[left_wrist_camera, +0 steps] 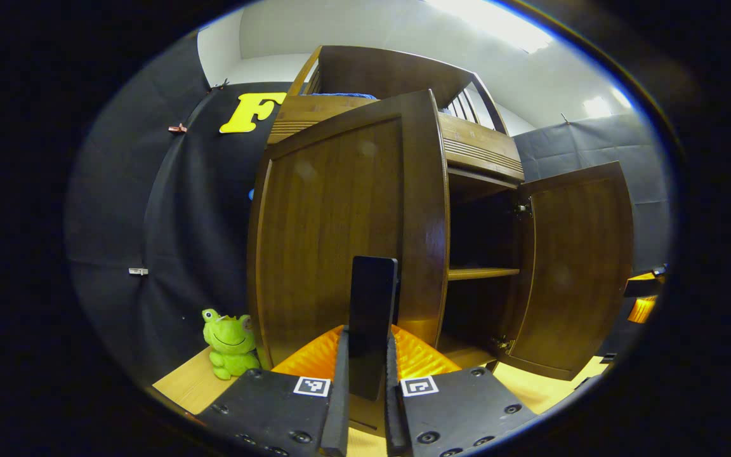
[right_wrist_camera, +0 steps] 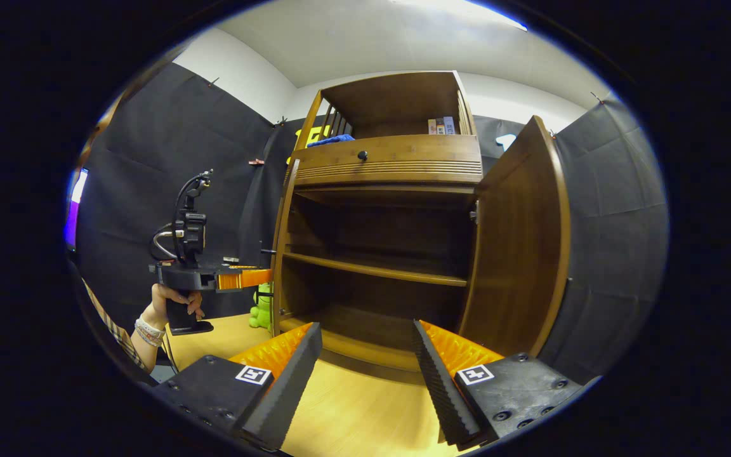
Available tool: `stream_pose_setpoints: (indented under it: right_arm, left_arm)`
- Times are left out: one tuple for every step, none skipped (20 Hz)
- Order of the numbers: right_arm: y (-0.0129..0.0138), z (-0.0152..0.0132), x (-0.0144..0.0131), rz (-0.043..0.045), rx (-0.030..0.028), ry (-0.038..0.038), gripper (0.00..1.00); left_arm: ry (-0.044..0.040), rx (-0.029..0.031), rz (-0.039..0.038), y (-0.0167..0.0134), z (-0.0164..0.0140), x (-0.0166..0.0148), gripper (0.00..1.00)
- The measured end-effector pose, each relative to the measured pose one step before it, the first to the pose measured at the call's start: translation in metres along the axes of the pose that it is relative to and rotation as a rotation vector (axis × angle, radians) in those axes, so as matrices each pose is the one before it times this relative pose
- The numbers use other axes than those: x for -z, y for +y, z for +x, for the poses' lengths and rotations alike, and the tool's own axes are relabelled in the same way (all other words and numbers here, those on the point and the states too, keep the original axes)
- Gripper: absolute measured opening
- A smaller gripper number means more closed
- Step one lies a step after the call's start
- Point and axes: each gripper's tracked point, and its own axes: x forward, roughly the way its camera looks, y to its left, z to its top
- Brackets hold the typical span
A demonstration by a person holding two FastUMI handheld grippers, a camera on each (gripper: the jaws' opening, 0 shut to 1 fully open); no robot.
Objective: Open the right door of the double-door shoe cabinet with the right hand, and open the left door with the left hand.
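Two doors, and both are swung out now. Left gripper view: left gripper [left_wrist_camera: 372, 381] clamps narrow on the left door [left_wrist_camera: 340, 235]'s dark handle [left_wrist_camera: 372, 317], next easing it wider or letting go. Right gripper view: right gripper [right_wrist_camera: 365, 374] gapes wide, holding nothing, right door [right_wrist_camera: 518, 247] fully open beside it; no writing is legible.

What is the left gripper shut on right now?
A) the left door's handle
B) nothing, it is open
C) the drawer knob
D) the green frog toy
A: in the left gripper view the left gripper has both fingers pressed on the dark upright handle of the left door, which is swung open.
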Motion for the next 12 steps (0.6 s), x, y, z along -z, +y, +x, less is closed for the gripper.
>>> stream_pose_setpoints:
  right_arm:
    - [0.00571,0.00214,0.00107,0.00067,-0.01247,0.00293,0.89]
    - [0.00597,0.00240,0.00145,-0.00111,-0.01202,0.00380,0.91]
    - [0.00605,0.00290,0.00113,-0.00067,-0.01158,0.00283,0.89]
    - [0.00572,0.00274,0.00177,-0.00041,-0.01155,0.00333,0.89]
    - [0.00579,0.00357,0.00033,0.00110,-0.01201,0.00250,0.89]
    - [0.00545,0.00269,0.00028,0.00185,-0.01275,0.00228,0.89]
    - [0.00578,0.00377,0.00024,0.00204,-0.01293,0.00101,0.89]
    - [0.00467,0.00426,0.00042,0.00228,-0.01161,0.00195,0.89]
    - [0.00529,0.00448,0.00055,0.00083,-0.01189,0.00244,0.91]
    - [0.00420,0.00406,-0.00092,-0.00262,-0.00596,0.00192,0.91]
    - [0.00353,0.00262,0.00014,-0.00478,-0.00149,-0.00255,0.91]
    - [0.00230,0.00229,-0.00112,-0.00573,-0.00118,-0.00339,0.91]
  left_arm:
    - [0.00225,-0.00072,-0.00373,0.00375,-0.00503,0.00001,0.27]
    - [-0.00141,-0.00252,-0.00202,0.00458,-0.00479,-0.00104,0.26]
    - [-0.00178,-0.00502,0.00027,0.00580,-0.00593,-0.00041,0.26]
    - [-0.00146,-0.00741,0.00186,0.00500,-0.00564,-0.00106,0.26]
    - [-0.00305,-0.00681,0.00261,0.00456,-0.00442,-0.00065,0.26]
    - [-0.00135,-0.00610,0.00274,0.00547,-0.00362,-0.00099,0.26]
    - [-0.00140,-0.00682,-0.00028,0.00523,-0.00399,-0.00004,0.26]
    - [-0.00122,-0.00689,-0.00127,0.00525,-0.00434,-0.00070,0.27]
    - [0.00083,-0.00711,-0.00190,0.00553,-0.00423,0.00003,0.27]
    - [-0.00145,-0.00587,-0.00334,0.00460,-0.00347,-0.00148,0.25]
    - [-0.00063,-0.00311,-0.00067,0.00496,-0.00215,-0.00011,0.24]
    - [-0.00281,0.00012,0.00496,0.00348,-0.00221,-0.00115,0.24]
